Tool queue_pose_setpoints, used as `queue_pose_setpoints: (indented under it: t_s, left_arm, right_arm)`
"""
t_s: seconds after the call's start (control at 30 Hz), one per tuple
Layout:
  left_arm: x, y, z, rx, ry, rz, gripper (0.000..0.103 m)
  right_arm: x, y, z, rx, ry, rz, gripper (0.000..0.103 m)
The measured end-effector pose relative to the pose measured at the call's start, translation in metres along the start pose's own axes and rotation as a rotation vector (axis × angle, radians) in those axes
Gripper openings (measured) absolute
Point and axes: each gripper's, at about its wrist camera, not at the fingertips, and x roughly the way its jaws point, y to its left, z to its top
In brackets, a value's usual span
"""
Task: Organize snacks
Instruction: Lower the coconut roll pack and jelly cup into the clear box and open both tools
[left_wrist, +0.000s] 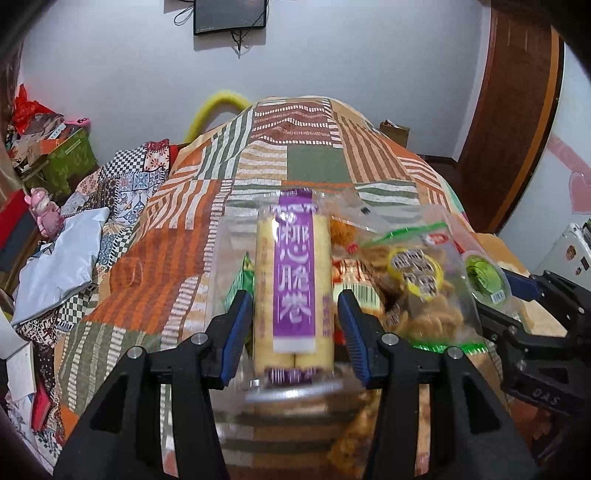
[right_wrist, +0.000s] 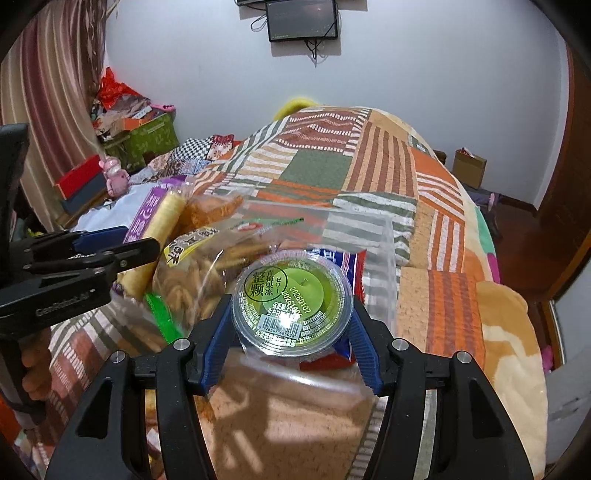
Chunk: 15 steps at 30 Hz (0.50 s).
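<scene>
From the left wrist, the left gripper (left_wrist: 293, 314) holds a purple-labelled pack of egg rolls (left_wrist: 293, 284) upright between its blue pads, though a sliver of gap shows on the right side, so I cannot tell whether the pads press on it. Just right of it lies a clear bag of fried twists (left_wrist: 417, 280) with a yellow sticker, and a green packet edge (left_wrist: 242, 277) pokes out just left of the left pad. Farther right, the right gripper (left_wrist: 495, 295) carries a green jelly cup (left_wrist: 484, 278). A patchwork quilt (left_wrist: 295, 162) spreads ahead.

From the right wrist, the right gripper (right_wrist: 291, 314) is clamped on the jelly cup (right_wrist: 293, 299), both pads against its rim. A clear plastic container (right_wrist: 384, 236) sits under and beyond the cup, a red-and-blue packet (right_wrist: 351, 258) just behind it. To the left are the twists bag (right_wrist: 207, 269), the egg rolls (right_wrist: 162, 225) and the left gripper (right_wrist: 110, 254), with the quilt (right_wrist: 369, 158) ahead
</scene>
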Motion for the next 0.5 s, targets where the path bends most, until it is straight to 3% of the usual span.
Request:
queue_pose_setpoints:
  t_s: [0.1, 0.17, 0.4, 0.5]
  left_arm:
    - [-0.010, 0.000, -0.008, 0.008, 0.003, -0.005, 0.050]
    - [-0.018, -0.001, -0.014, 0.015, 0.003, -0.009, 0.050]
    - [-0.052, 0.000, -0.036, 0.040, -0.016, -0.009, 0.061]
    - [-0.068, 0.001, -0.049, 0.038, -0.025, -0.018, 0.070]
  right_arm:
    - [-0.003, -0.001, -0.004, 0.012, 0.010, 0.007, 0.057]
    - [-0.008, -0.002, -0.007, 0.023, 0.000, 0.002, 0.066]
    - [-0.037, 0.005, -0.013, 0.042, -0.036, 0.017, 0.070]
    - [-0.048, 0.014, -0.020, 0.042, -0.043, 0.032, 0.074]
